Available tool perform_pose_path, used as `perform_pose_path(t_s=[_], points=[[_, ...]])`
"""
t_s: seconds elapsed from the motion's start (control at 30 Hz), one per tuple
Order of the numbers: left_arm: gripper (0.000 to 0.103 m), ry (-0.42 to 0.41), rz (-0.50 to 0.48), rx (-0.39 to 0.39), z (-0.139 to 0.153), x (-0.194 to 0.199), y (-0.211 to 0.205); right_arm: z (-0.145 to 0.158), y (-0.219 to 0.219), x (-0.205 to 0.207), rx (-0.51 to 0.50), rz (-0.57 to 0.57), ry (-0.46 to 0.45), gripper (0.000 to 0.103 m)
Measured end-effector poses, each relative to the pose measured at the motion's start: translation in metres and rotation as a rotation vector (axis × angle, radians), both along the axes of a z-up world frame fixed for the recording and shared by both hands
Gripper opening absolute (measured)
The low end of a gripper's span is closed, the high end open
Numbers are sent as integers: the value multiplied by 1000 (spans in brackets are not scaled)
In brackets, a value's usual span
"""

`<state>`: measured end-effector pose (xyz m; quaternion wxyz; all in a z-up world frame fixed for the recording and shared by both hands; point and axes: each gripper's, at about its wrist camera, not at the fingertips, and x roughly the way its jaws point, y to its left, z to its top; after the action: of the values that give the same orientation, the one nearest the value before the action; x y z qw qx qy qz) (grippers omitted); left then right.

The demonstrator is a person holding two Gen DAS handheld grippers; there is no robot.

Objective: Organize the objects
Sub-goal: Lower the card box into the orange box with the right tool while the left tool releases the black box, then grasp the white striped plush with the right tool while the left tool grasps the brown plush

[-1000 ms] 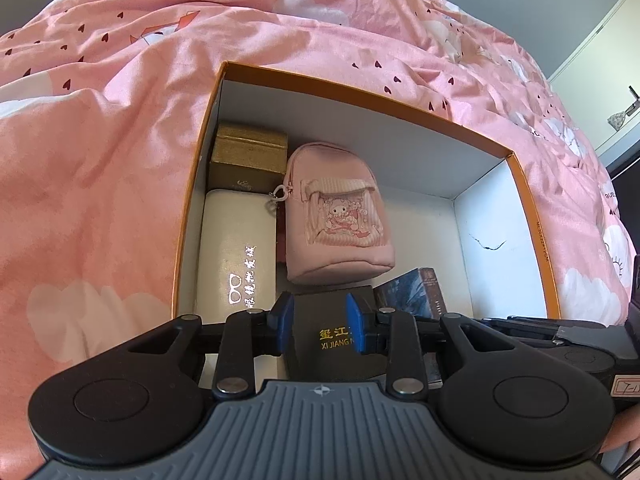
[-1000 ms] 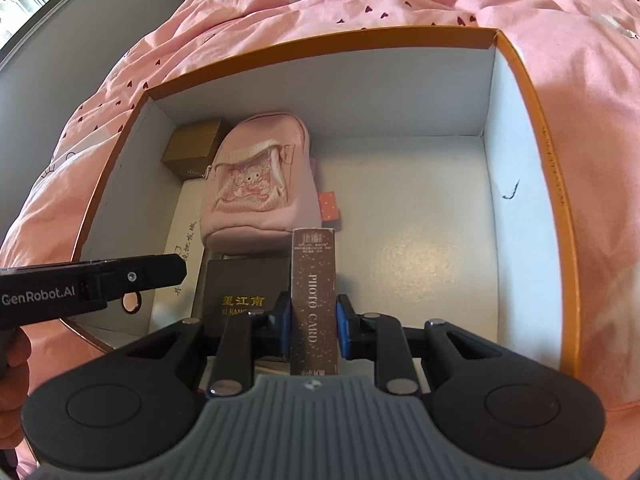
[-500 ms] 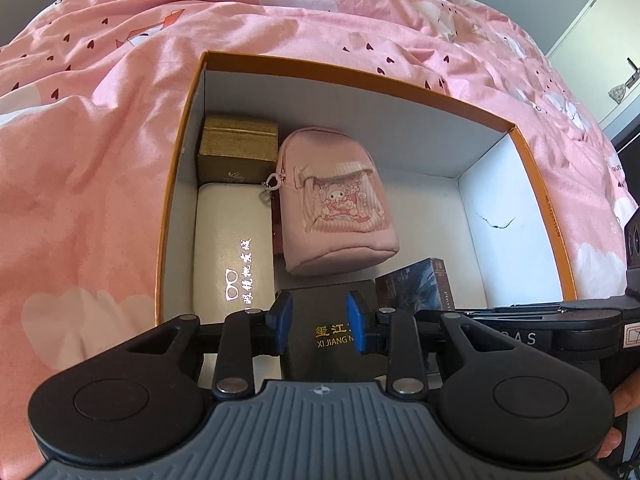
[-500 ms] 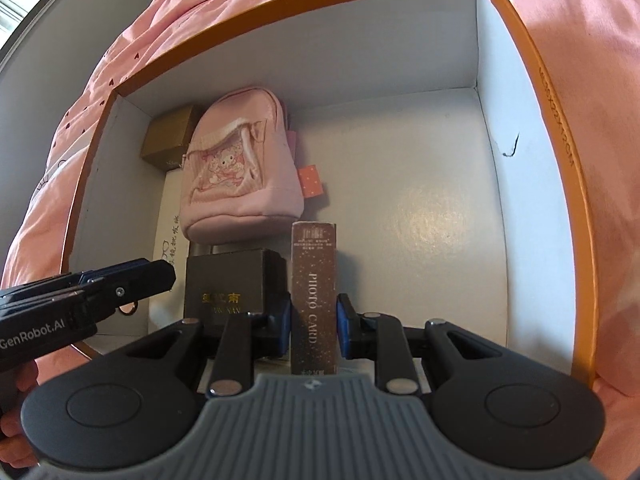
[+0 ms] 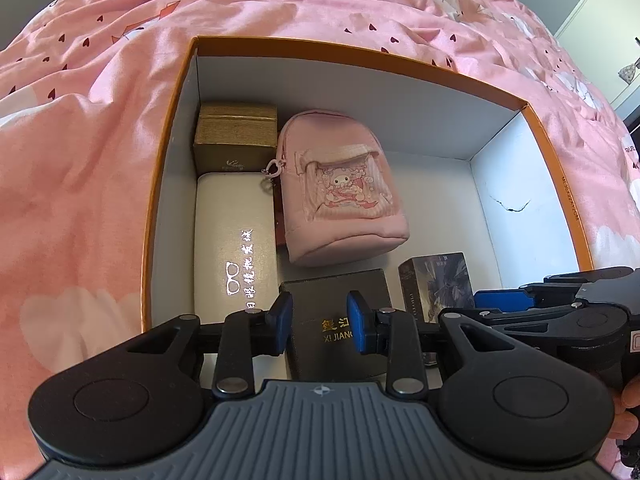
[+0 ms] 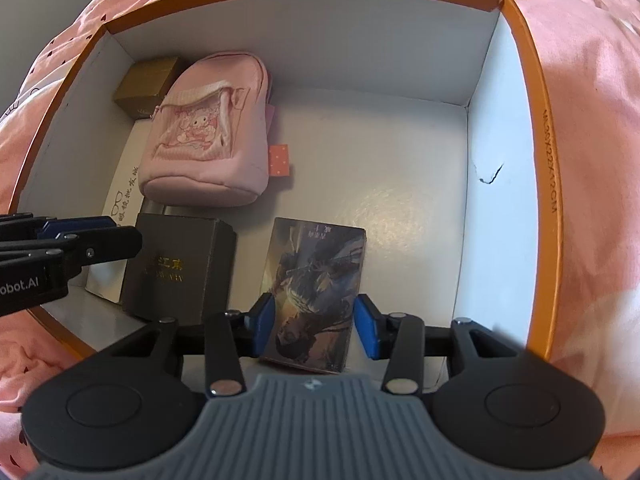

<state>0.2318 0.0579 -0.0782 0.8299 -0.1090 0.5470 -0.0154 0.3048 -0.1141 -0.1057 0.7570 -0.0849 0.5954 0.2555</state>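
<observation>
A white storage box with an orange rim (image 5: pixel 360 54) (image 6: pixel 532 120) lies on a pink bedcover. My right gripper (image 6: pixel 314 328) (image 5: pixel 492 300) is low at the box's near side. Its jaws are opening around a photo card box (image 6: pixel 316 284) (image 5: pixel 436 284), which lies picture-side up on the floor; the right pad is clear of it. My left gripper (image 5: pixel 320 322) (image 6: pixel 128 236) hovers open above a black box with gold lettering (image 5: pixel 336 292) (image 6: pixel 176 264), gripping nothing. The black box sits just left of the card box.
Along the left wall sit a gold box (image 5: pixel 236 140) (image 6: pixel 148 80) and a white glasses case (image 5: pixel 232 240) (image 6: pixel 124 184). A pink cartoon pouch (image 5: pixel 344 192) (image 6: pixel 208 136) lies beside them. The box's right half shows bare white floor (image 6: pixel 400 152). Pink bedcover (image 5: pixel 80 160) surrounds everything.
The right jaws have spread. The card box, earlier pinched upright on its narrow side, now lies with its picture face up. The left gripper has barely shifted.
</observation>
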Motion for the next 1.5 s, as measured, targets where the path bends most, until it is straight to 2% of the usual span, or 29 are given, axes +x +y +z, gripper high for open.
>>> perform_pose_path(t_s=[0.1, 0.3, 0.43, 0.7, 0.97, 1.17, 1.37, 1.5], points=[[36, -2, 6, -2, 0, 0, 0, -2, 2, 0, 9, 20, 9, 28], [36, -5, 16, -7, -1, 1, 2, -2, 11, -5, 31, 75, 5, 18], [36, -5, 26, -7, -2, 1, 3, -2, 17, -5, 23, 111, -1, 18], [36, -36, 34, -1, -1, -2, -1, 0, 13, -5, 36, 110, -7, 20], [36, -144, 27, -14, 21, -21, -12, 36, 6, -31, 22, 140, -202, 21], [37, -246, 8, -34, 40, -46, -24, 69, -11, -65, 61, 135, -356, 34], [37, -317, -5, -75, 54, -73, -29, 89, -28, -100, 101, 102, -440, 39], [37, -329, -11, -100, 58, -86, -30, 95, -37, -116, 118, 83, -465, 41]])
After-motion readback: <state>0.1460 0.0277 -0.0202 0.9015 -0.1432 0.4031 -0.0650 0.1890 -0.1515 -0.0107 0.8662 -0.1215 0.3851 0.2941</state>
